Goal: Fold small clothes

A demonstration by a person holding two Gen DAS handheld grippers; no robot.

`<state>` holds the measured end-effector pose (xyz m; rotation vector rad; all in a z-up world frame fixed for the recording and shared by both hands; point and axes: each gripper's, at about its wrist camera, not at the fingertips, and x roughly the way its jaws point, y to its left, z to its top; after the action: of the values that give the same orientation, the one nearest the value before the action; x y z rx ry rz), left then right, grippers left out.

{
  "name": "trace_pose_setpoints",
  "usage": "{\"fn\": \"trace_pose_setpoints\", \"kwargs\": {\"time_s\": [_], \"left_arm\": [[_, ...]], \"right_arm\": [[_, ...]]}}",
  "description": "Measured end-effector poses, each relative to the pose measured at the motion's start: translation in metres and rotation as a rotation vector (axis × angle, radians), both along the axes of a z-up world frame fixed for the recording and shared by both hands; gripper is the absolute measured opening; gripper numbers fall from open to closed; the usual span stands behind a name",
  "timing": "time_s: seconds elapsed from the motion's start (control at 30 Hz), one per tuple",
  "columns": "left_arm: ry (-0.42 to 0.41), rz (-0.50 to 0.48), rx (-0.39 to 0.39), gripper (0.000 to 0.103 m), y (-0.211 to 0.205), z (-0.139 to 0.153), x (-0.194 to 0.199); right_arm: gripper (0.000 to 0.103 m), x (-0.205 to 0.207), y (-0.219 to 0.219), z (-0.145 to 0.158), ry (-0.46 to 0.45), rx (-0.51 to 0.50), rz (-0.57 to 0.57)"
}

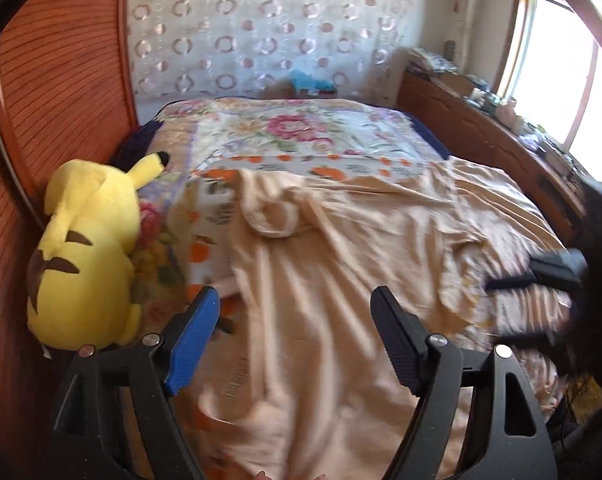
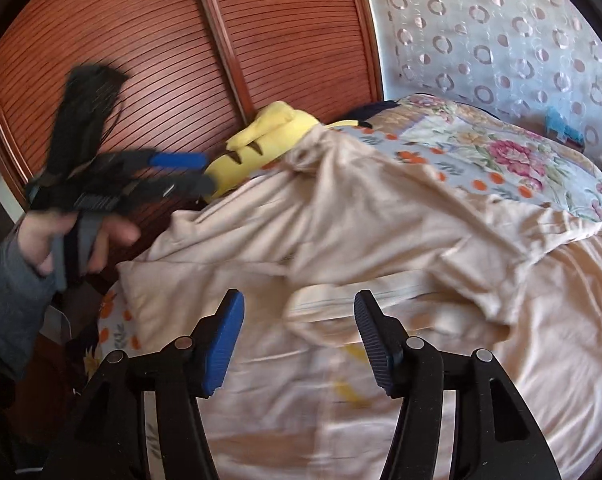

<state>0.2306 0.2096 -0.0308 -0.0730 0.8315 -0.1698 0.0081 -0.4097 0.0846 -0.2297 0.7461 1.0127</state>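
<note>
The left gripper [image 1: 295,300] stood spread wide at the bottom of its frame, holding nothing, its fingers hovering above the peach shirt [image 1: 341,264]. The right gripper [image 2: 299,304] was likewise parted and empty over the same cloth. In the right wrist view the left gripper showed again at the middle left, blurred, its fingers looking nearly together there, though the smear made that unsure.

The shirt lay rumpled on the floral bedspread [image 1: 293,128], its collar toward the upper centre of the left frame and its long axis running from there to the bottom edge, where the hem was cut off. A yellow plush [image 1: 89,240] lay at the left.
</note>
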Motion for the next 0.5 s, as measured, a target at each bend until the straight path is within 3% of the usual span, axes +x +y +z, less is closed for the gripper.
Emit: {"fn": "trace_pose_setpoints", "kwargs": {"time_s": [0.2, 0.33, 0.5], "left_arm": [[0.046, 0.061, 0.029, 0.078, 0.040, -0.013, 0.030], [0.068, 0.086, -0.020, 0.078, 0.066, -0.021, 0.046], [0.070, 0.095, -0.017, 0.078, 0.080, -0.027, 0.060]], "right_arm": [[0.059, -0.034, 0.046, -0.010, 0.035, -0.017, 0.033], [0.059, -0.050, 0.074, -0.015, 0.045, -0.032, 0.081], [0.059, -0.072, 0.110, -0.032, 0.054, -0.076, 0.150]]}}
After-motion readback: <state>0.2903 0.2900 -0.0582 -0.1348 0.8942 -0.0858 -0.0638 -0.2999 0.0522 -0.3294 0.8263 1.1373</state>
